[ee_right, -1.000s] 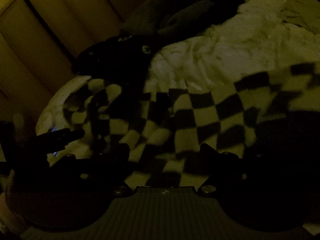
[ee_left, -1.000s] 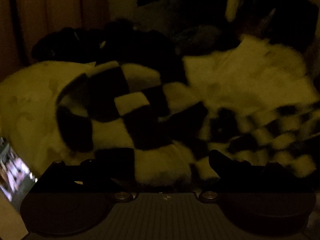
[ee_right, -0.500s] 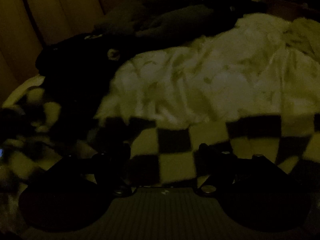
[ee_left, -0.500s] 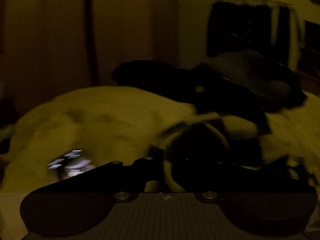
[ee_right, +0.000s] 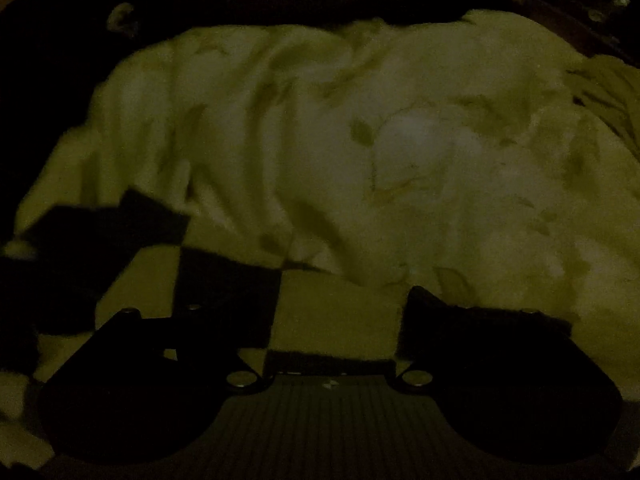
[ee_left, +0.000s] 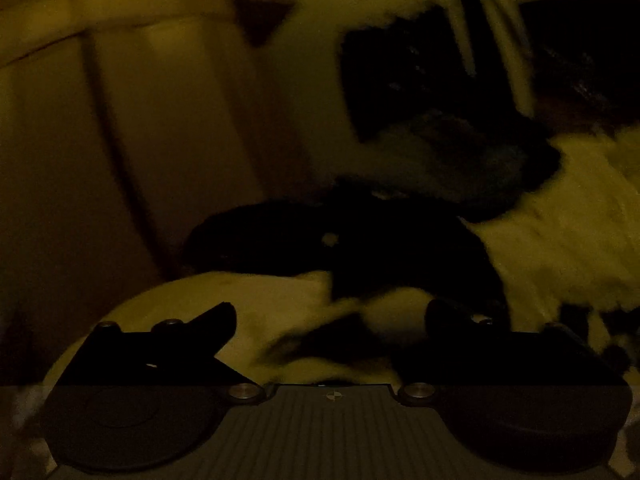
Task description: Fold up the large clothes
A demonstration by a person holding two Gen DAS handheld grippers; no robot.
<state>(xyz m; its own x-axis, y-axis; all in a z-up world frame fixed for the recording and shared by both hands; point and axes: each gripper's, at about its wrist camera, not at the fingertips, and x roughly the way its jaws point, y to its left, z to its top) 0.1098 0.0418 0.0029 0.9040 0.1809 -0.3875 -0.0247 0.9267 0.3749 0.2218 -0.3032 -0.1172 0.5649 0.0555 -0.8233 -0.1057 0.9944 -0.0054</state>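
The room is very dark. A black-and-white checkered garment [ee_right: 152, 276] lies spread on the pale bedding [ee_right: 360, 140]. Its edge runs between the fingers of my right gripper [ee_right: 304, 304], which points down at it. That gripper's jaws are wide and opening, and the pads do not press the cloth. In the blurred left wrist view a rumpled part of the checkered garment [ee_left: 360, 332] lies low between the fingers. My left gripper [ee_left: 330, 312] is opening, its jaws far apart, with nothing gripped.
A heap of dark clothes [ee_left: 320, 240] sits behind the garment, also seen as dark clothes [ee_right: 60, 60] at the upper left. Pale curtain folds [ee_left: 120, 140] fill the left. A dark window-like panel [ee_left: 400, 80] is beyond. Pale bedding [ee_left: 560, 240] stretches right.
The left view swung up from the checkered garment toward the curtain; its jaws shut, then spread wide again. The right gripper dropped closer to the bed, along the garment's edge.
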